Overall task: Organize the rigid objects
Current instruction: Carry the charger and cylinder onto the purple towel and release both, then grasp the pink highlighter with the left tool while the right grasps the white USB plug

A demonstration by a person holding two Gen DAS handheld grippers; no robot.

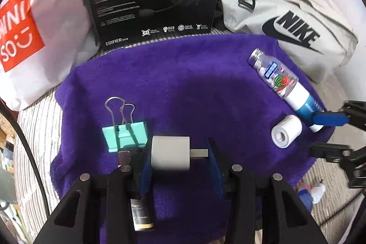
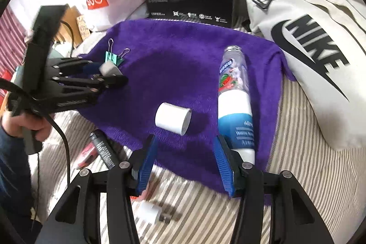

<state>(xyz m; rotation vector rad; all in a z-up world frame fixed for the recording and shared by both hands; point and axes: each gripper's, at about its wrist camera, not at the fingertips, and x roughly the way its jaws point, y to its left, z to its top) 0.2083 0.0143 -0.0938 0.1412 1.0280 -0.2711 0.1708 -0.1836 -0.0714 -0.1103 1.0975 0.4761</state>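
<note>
Two tools work over a purple towel (image 1: 183, 84) spread on a striped bed, which seems to serve as the sorting area. The left tool (image 1: 180, 159) holds a white charger plug (image 1: 170, 153) endwise between its blue pads, one pad on the body and the other at the metal prong tip, low over the towel's near side just beside a teal binder clip (image 1: 124, 136); my guess is that it is being set down next to the clip to group small items. The right tool (image 2: 185, 161) is wide open and holds nothing, hovering at the towel's near edge with a white roll (image 2: 173, 118) ahead and a white-and-blue tube (image 2: 235, 120) beside its right finger, end to end with a clear candy bottle (image 2: 233, 70), as if lined up deliberately.
</note>
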